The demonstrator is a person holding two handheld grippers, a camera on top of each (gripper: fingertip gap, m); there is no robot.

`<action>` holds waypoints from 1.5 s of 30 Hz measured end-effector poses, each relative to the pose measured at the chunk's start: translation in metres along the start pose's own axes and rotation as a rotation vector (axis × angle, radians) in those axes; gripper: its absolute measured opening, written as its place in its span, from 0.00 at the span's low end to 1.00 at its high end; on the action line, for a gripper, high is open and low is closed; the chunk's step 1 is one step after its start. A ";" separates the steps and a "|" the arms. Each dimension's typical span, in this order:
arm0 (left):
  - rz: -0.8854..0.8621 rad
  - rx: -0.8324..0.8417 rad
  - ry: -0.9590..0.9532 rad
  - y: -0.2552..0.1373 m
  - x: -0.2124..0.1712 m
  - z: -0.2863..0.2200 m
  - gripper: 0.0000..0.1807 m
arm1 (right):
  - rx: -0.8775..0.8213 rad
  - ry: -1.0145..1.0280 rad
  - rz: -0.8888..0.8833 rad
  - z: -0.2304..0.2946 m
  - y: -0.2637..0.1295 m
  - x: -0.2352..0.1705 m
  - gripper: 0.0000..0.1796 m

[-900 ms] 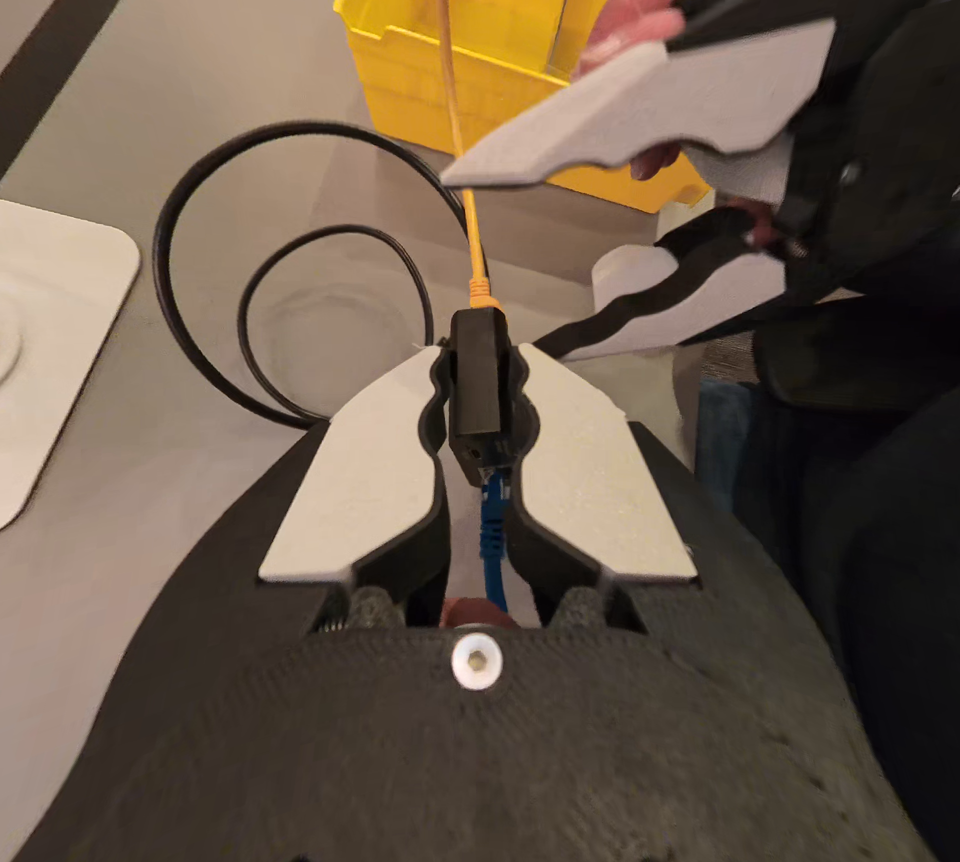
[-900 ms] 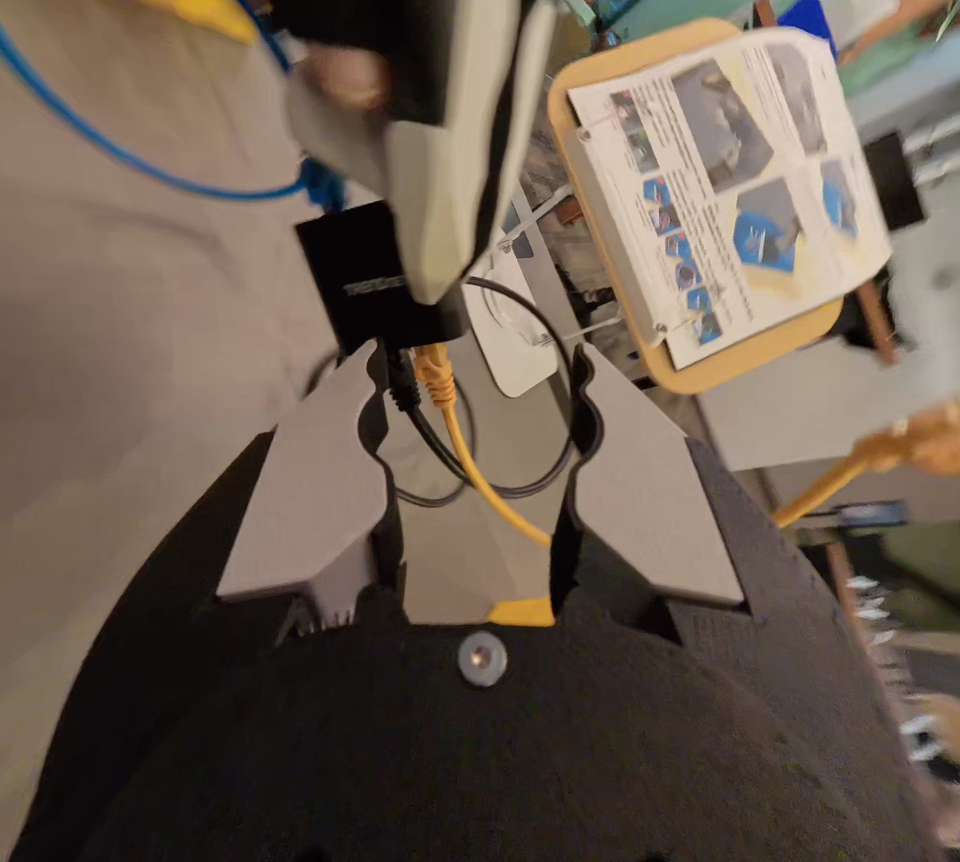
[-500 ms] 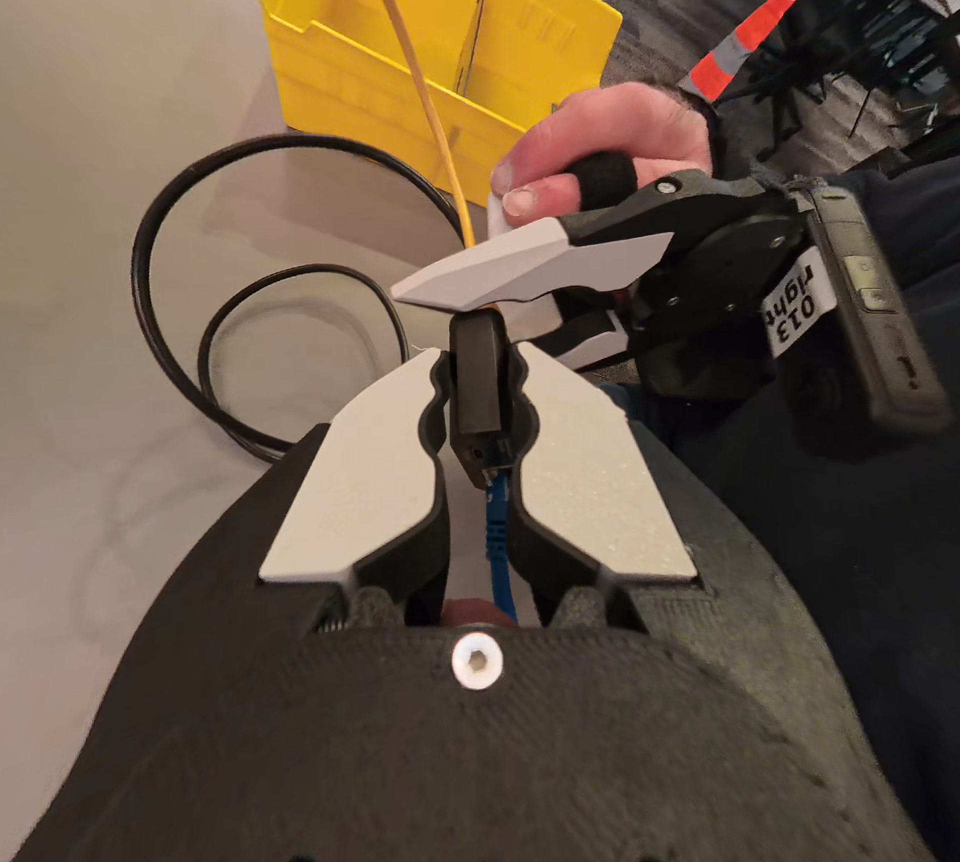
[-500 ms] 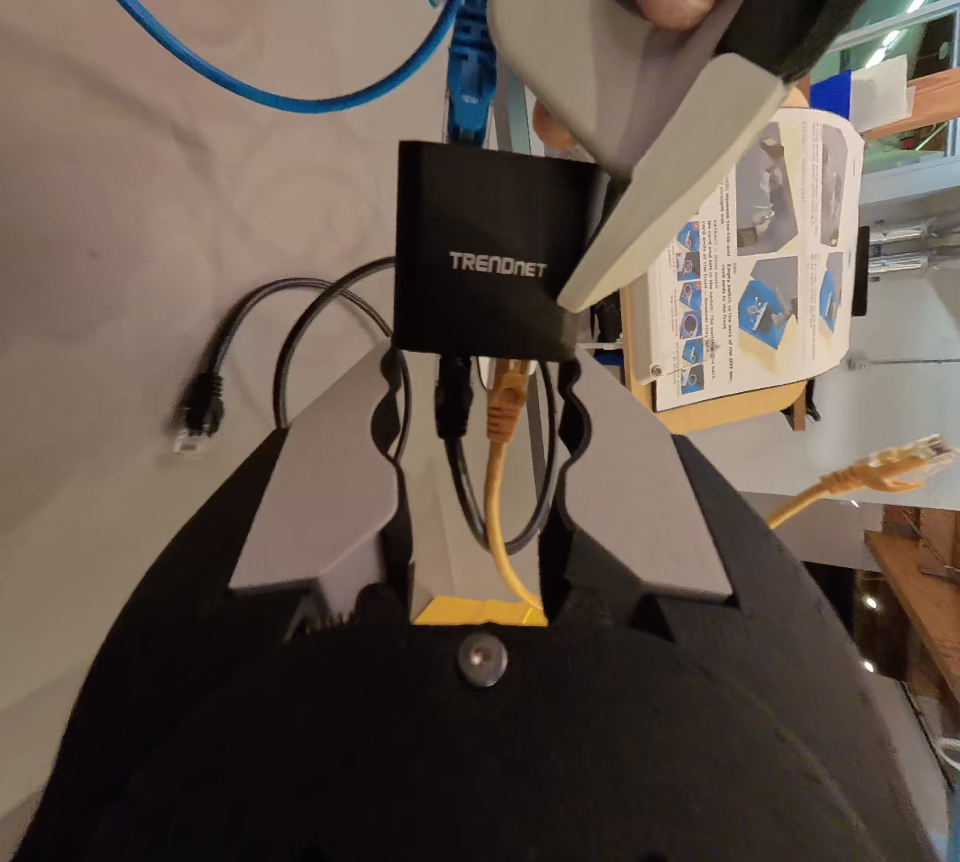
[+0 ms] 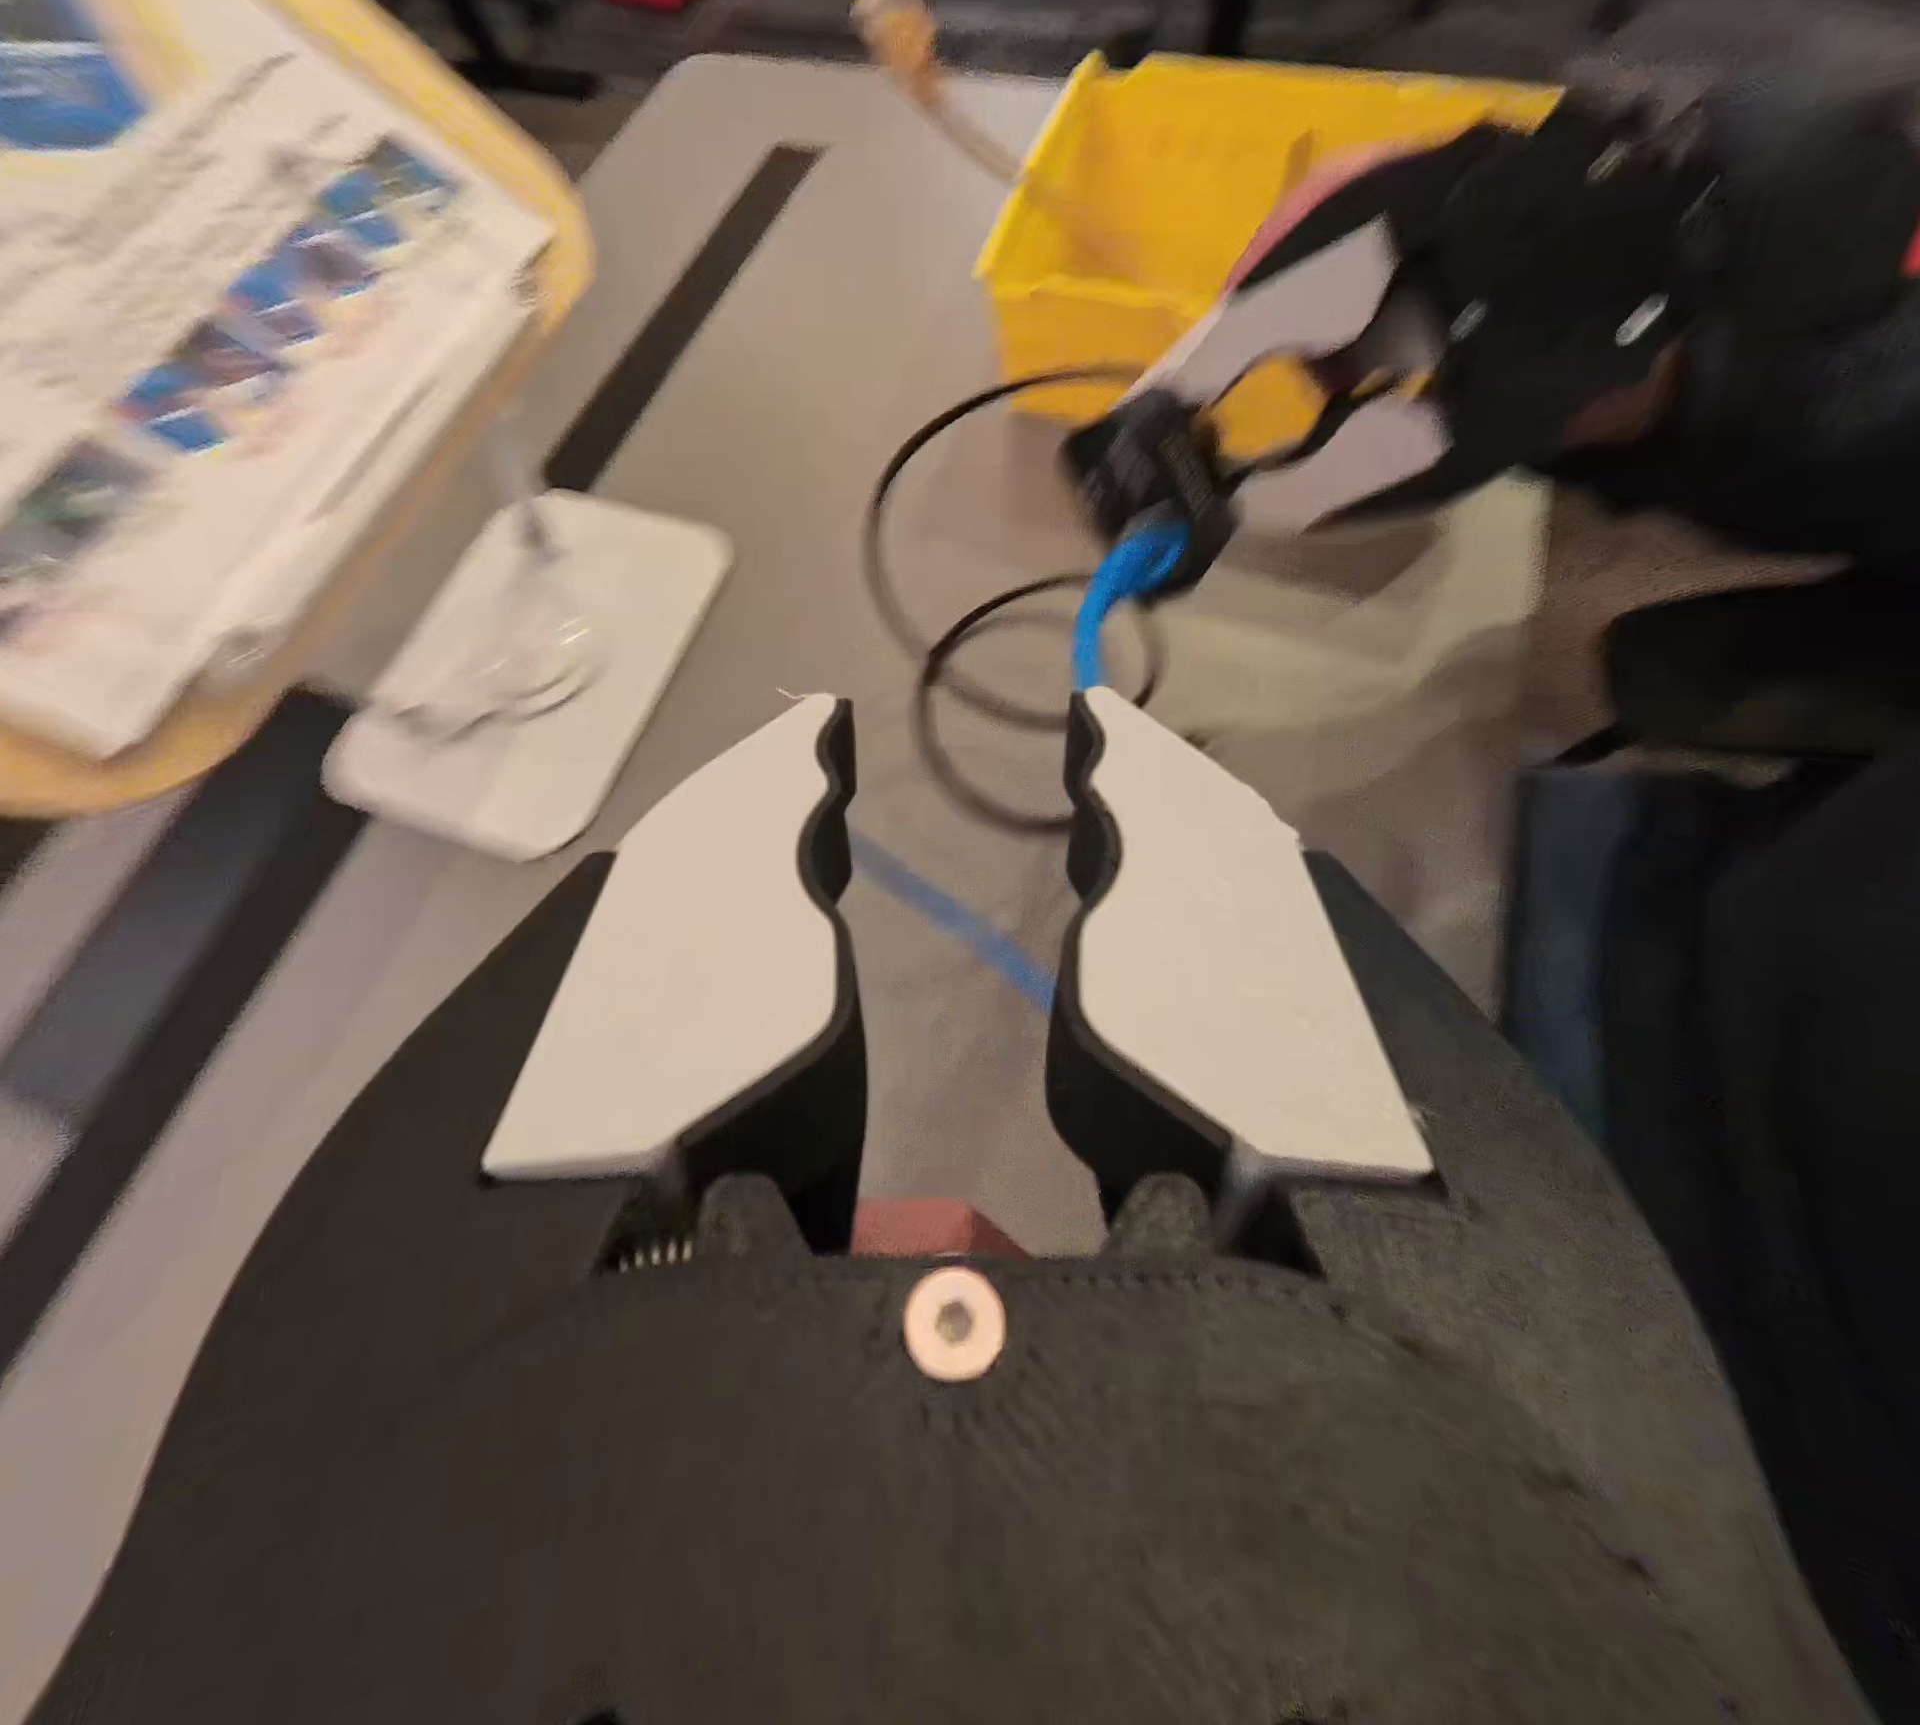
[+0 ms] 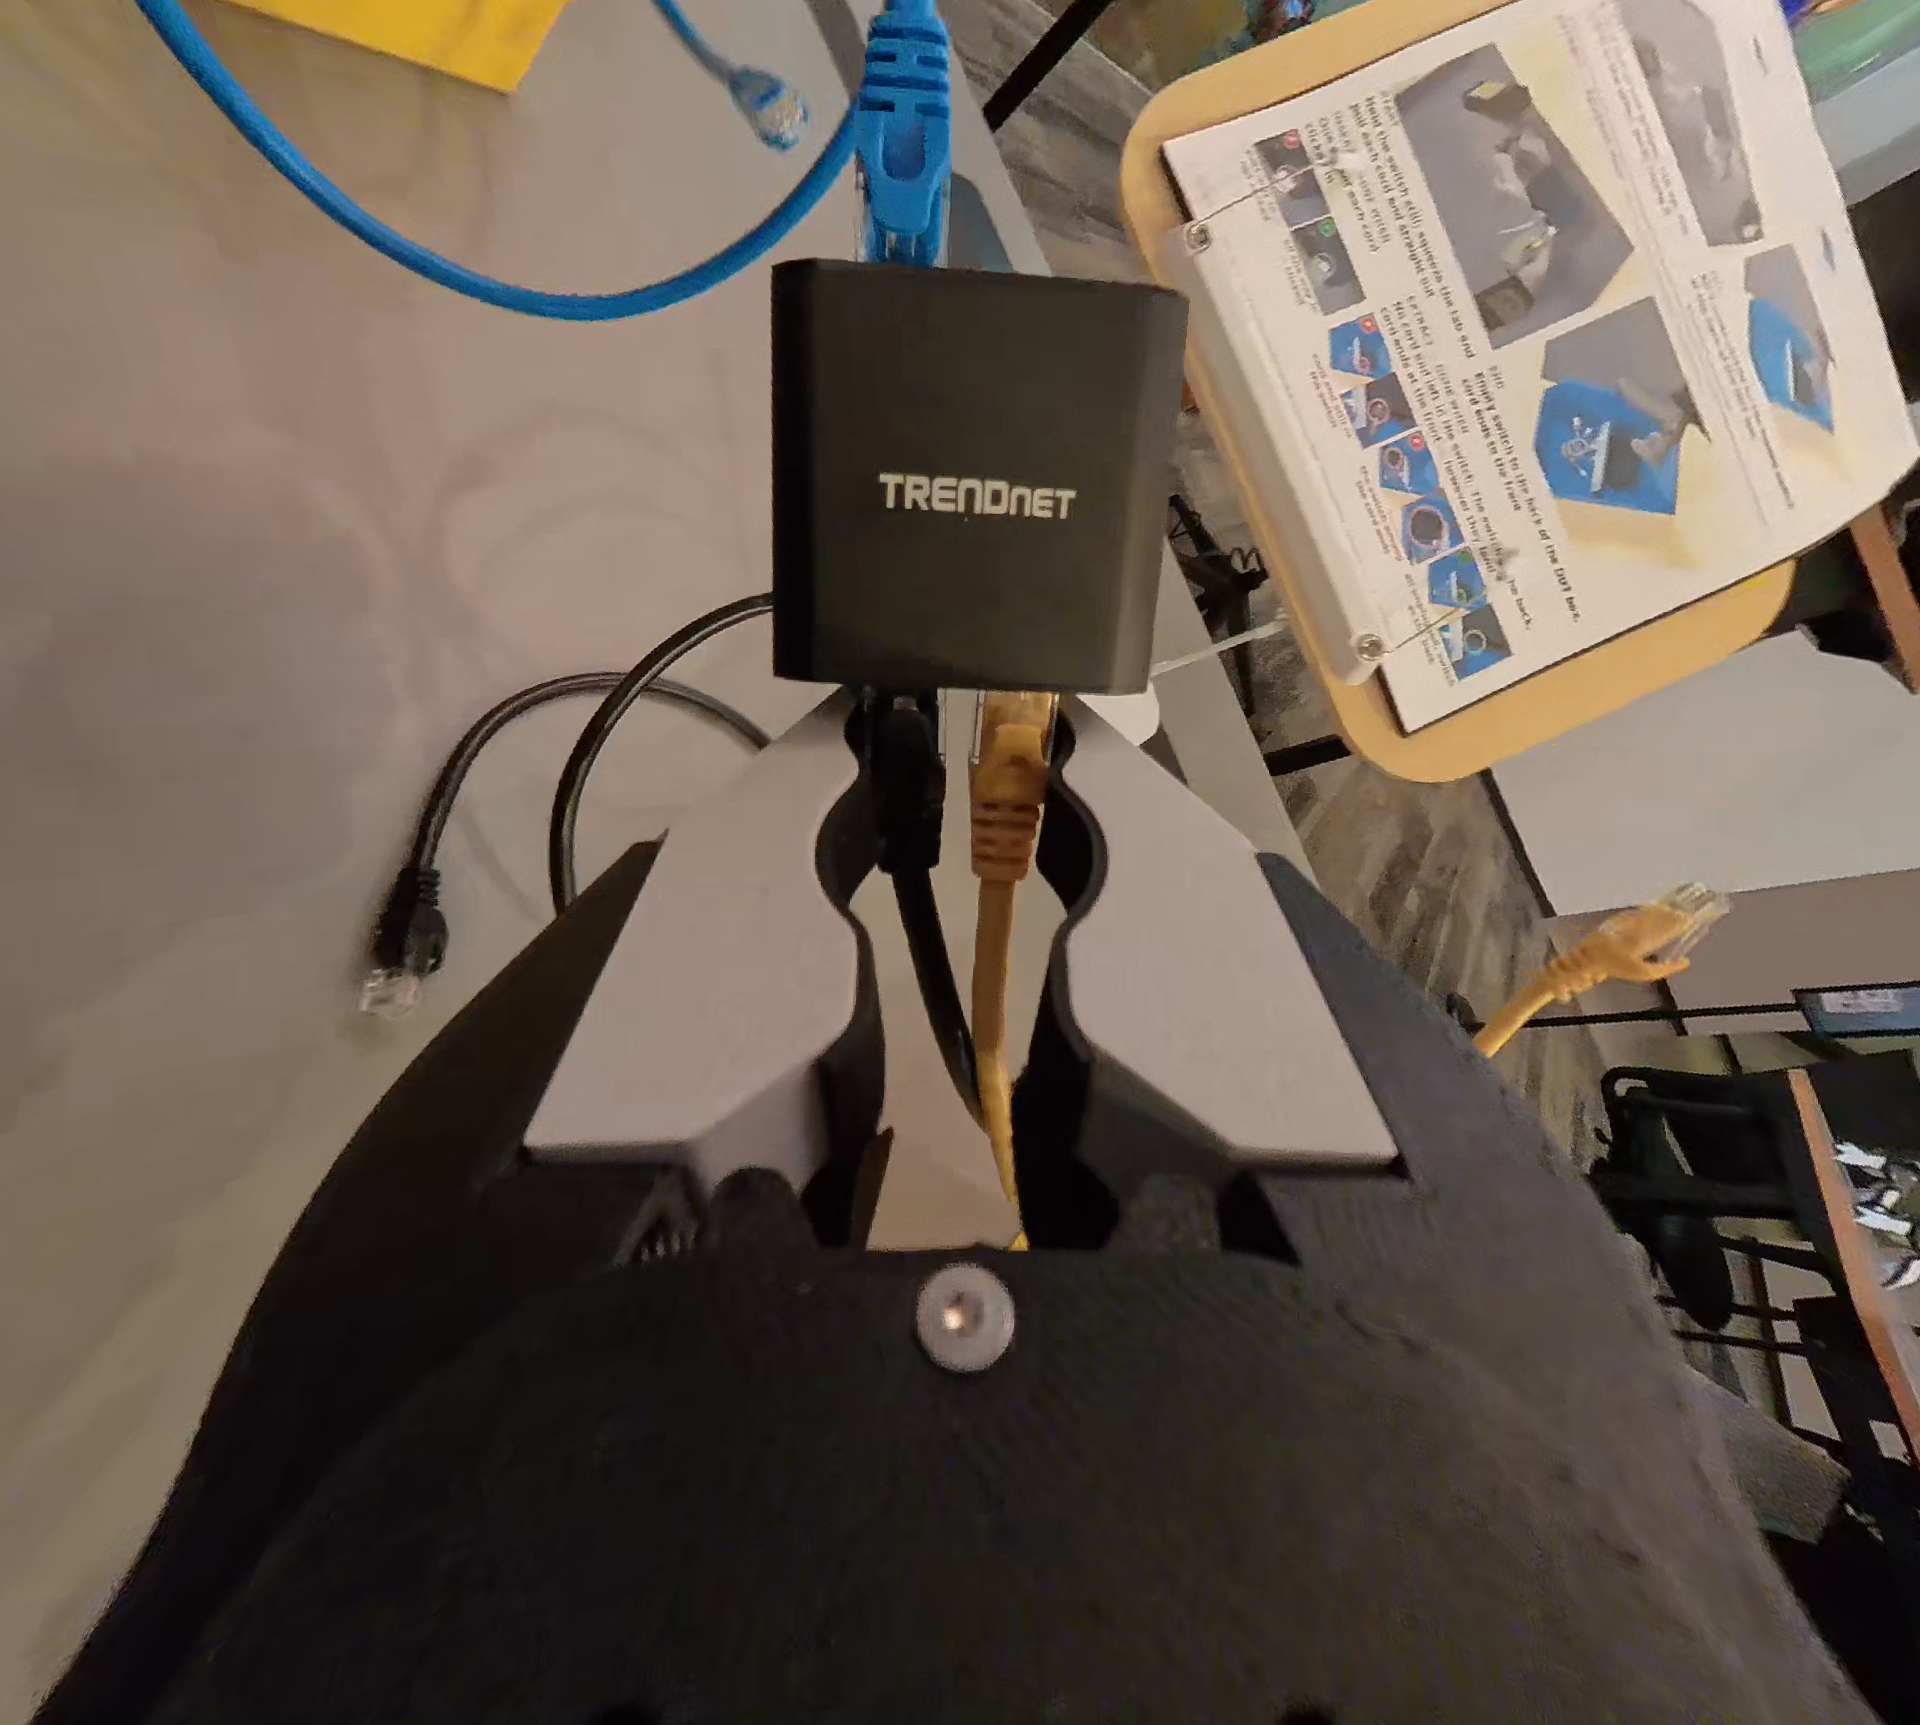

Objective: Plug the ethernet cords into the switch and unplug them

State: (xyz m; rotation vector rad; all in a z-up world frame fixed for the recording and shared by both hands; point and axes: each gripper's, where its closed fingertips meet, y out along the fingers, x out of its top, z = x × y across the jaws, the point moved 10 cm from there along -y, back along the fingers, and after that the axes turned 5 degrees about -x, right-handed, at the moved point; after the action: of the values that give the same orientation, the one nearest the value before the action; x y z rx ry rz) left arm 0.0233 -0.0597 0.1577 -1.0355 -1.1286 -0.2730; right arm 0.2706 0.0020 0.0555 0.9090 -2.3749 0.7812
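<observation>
Switch [image 6: 977, 480]: flat, matte-black, round-edged

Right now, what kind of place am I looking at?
Probably a workshop or lab set up for practice: a grey table with a yellow bin, a picture sheet on a stand, and more furniture and bins on the floor behind.

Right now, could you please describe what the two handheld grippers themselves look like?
Both match: the left gripper and right gripper each have a rough black body, two pale grey fingers with black wavy inner edges, and a silver screw at the centre base. In the left wrist view, the person's sleeve looks dark.
</observation>
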 end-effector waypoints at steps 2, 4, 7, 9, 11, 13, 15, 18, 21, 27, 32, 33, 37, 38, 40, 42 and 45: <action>0.162 0.148 0.037 -0.028 -0.027 0.012 0.26 | 0.000 0.038 -0.030 -0.005 -0.002 0.003 0.14; 0.266 0.197 -0.005 -0.045 -0.056 0.025 0.28 | -0.002 0.056 -0.056 -0.008 -0.004 0.007 0.14; 0.422 0.285 0.010 -0.047 -0.098 0.045 0.33 | -0.001 0.061 -0.080 -0.008 -0.005 0.014 0.14; 0.532 0.301 0.061 -0.032 -0.120 0.052 0.35 | 0.004 0.051 -0.073 -0.005 -0.005 0.016 0.14; 0.602 0.289 0.075 -0.015 -0.132 0.053 0.36 | 0.013 0.050 -0.074 -0.003 -0.007 0.018 0.14; 0.533 0.228 0.059 -0.002 -0.129 0.047 0.36 | 0.023 0.047 -0.062 -0.001 -0.008 0.016 0.14; 0.433 0.201 0.043 0.004 -0.116 0.040 0.35 | 0.039 0.034 -0.043 0.002 -0.008 0.014 0.14; 0.265 0.227 0.071 -0.001 -0.084 0.024 0.33 | 0.067 0.008 -0.016 0.006 -0.005 0.009 0.14; 0.094 0.241 0.199 -0.006 -0.044 -0.010 0.33 | 0.111 -0.019 0.007 0.010 0.000 0.007 0.14; 0.210 0.298 0.615 0.043 -0.008 -0.076 0.51 | 0.207 -0.075 0.003 0.016 0.009 0.020 0.14; 0.421 0.276 0.763 0.085 -0.012 -0.081 0.53 | 0.276 -0.177 -0.026 0.021 0.012 0.033 0.14; 0.449 0.239 0.746 0.090 -0.014 -0.081 0.51 | 0.284 -0.188 -0.038 0.022 0.012 0.036 0.14; 0.469 0.197 0.719 0.096 -0.018 -0.078 0.34 | 0.300 -0.209 -0.071 0.022 0.011 0.039 0.14; 0.477 0.185 0.706 0.095 -0.018 -0.078 0.34 | 0.310 -0.210 -0.078 0.022 0.012 0.039 0.14; 0.469 0.171 0.680 0.093 -0.018 -0.076 0.34 | 0.302 -0.216 -0.097 0.023 0.013 0.039 0.14; 0.430 0.131 0.616 0.090 -0.016 -0.072 0.34 | 0.295 -0.207 -0.128 0.021 0.013 0.039 0.14; 0.367 0.046 0.470 0.083 -0.011 -0.064 0.34 | 0.226 -0.217 -0.191 0.017 0.011 0.040 0.14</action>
State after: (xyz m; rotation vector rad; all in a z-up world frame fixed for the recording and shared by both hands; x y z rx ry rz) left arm 0.1113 -0.0690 0.1006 -1.0468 -0.5085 -0.1819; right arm 0.2326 -0.0200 0.0637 1.3535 -2.3660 0.9286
